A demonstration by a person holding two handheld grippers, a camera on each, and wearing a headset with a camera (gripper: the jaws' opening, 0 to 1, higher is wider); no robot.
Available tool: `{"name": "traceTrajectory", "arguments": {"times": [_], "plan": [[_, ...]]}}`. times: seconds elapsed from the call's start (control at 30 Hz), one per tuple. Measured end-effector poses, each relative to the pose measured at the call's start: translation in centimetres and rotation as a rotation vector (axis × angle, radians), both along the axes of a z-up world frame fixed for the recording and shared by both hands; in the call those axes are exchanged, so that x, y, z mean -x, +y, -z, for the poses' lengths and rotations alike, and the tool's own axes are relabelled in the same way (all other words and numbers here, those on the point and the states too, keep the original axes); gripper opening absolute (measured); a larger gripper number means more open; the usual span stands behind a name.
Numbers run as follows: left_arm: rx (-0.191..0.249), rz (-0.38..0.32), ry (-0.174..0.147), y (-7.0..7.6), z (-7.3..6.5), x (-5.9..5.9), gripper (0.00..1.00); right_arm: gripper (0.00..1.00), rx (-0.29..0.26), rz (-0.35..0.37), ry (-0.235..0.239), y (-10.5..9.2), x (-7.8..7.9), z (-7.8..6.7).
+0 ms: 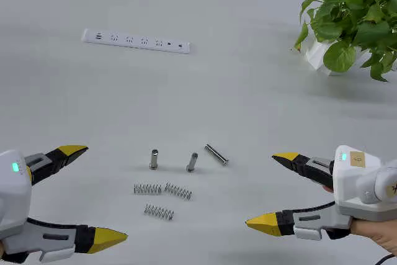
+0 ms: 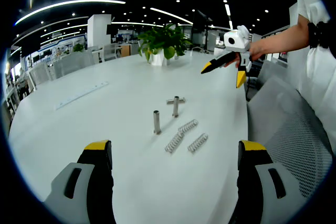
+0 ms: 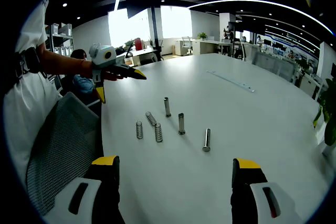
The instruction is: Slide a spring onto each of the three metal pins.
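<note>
Pins (image 1: 192, 162) sit mid-counter, two standing upright side by side and the third lying flat just to their right. Springs (image 1: 178, 191) lie loose right in front of them on your side, two nearly end to end and one a bit closer to you. Your left tongs (image 1: 107, 192) hang spread wide off to the left of the parts, and your right tongs (image 1: 259, 189) are spread wide off to the right. Both are apart from everything and pinching nothing. Farther back on the counter (image 1: 248, 91) there's a white power strip (image 1: 136, 40), and a potted plant (image 1: 350, 17) sits at the far right.
</note>
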State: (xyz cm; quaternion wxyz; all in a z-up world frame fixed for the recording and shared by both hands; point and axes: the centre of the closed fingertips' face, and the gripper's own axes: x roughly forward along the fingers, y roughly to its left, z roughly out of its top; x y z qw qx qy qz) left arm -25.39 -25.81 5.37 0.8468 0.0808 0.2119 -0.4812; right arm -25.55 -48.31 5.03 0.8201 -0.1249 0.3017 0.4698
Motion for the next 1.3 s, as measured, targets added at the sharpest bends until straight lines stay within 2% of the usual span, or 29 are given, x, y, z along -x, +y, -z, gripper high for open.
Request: {"name": "traceTrajectory", "arguments": {"times": [0.87,1.13,1.3], "plan": [[0.003,0.016,0.001,-0.5,-0.3,0.0,0.99,0.87,0.002,-0.006,-0.005,0.0,-0.4,-0.5],[0.007,0.016,0.004,-0.5,-0.3,-0.1,0.99,0.86,0.008,-0.018,-0.004,0.3,-1.0,-0.7],[0.008,0.016,0.006,-0.6,-0.3,-0.2,0.99,0.85,0.008,-0.021,-0.006,0.5,-1.8,-1.0]]}}
